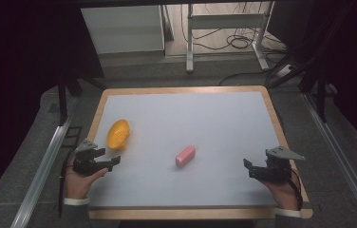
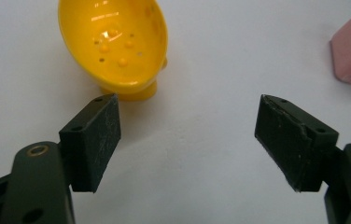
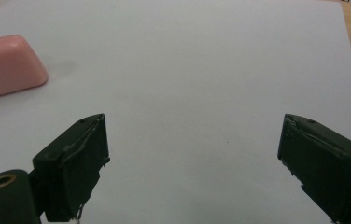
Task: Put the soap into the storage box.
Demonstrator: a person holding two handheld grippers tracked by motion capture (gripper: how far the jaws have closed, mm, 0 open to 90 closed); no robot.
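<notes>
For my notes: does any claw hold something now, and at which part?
Nothing is held. The left claw and the right claw are both open over bare table, apart from the yellow dish and the pink block.

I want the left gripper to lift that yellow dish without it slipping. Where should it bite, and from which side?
Judging by its pose, grip the rim of the yellow dish at the edge nearest the left gripper, one jaw inside the hollow, one outside. It sits tilted on a small foot, hollow facing the open jaws, so come straight ahead.
</notes>
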